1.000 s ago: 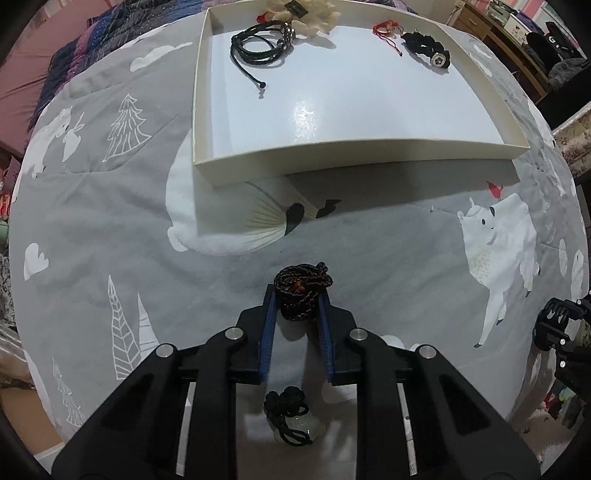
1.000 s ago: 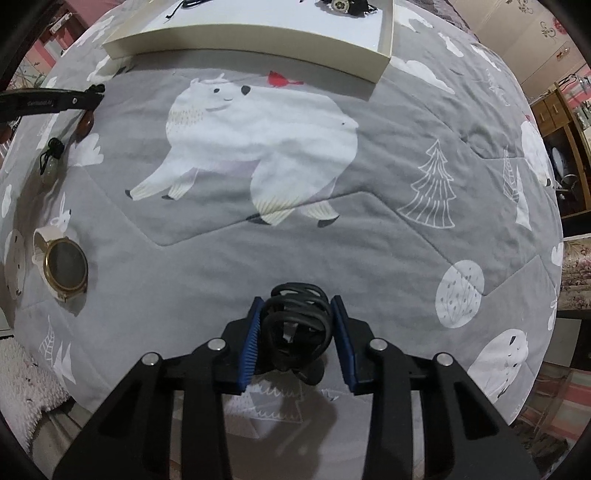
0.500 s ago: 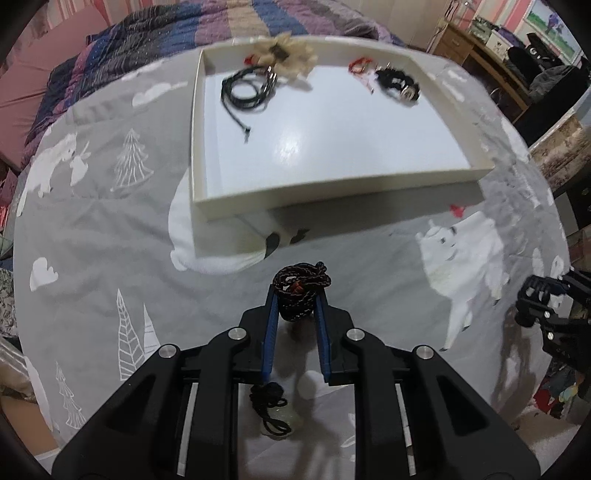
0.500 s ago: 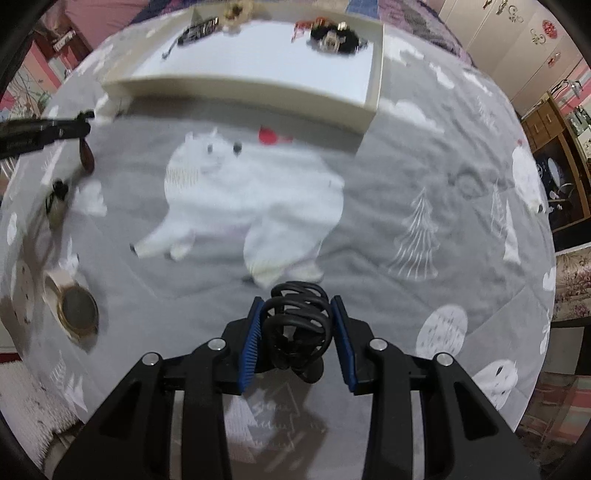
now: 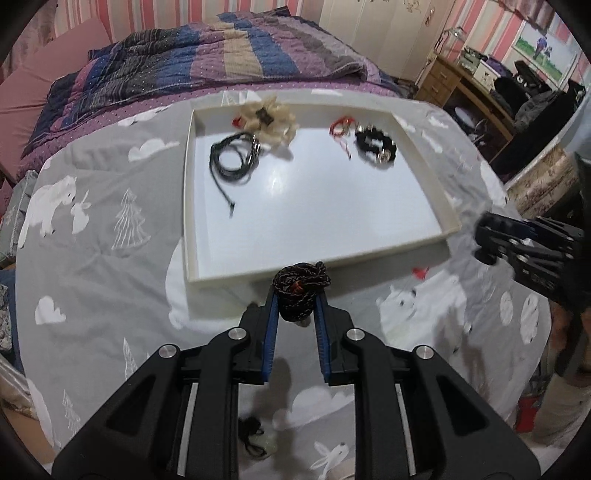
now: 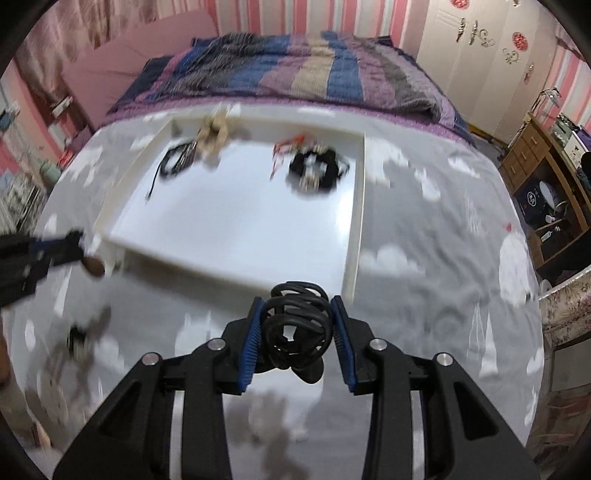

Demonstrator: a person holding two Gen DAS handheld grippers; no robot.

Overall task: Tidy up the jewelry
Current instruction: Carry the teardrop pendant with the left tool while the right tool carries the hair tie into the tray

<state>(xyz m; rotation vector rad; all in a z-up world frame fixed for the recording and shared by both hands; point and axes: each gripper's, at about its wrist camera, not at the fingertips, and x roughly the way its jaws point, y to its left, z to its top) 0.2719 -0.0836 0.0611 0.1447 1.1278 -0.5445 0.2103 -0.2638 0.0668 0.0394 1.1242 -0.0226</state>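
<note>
Pink-striped walls (image 6: 236, 14); a bed under a grey quilt (image 5: 110, 258) and a striped blanket (image 6: 295, 70); white wardrobe (image 6: 476, 55); wooden desk (image 5: 454, 81) at the right

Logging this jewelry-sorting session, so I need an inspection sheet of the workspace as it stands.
Surface: grey quilt with white bear print on a bed.
Job's things: shallow white tray holding black cord necklace, cream fabric flower, red string, black beaded bracelet.
Clutter: pale pendant on black cord lying on the quilt.
Grippers: left gripper shut on dark braided bracelet; right gripper shut on black coiled cord.
Cables: nothing seen.
Surroundings: striped blanket, wooden desk.
</note>
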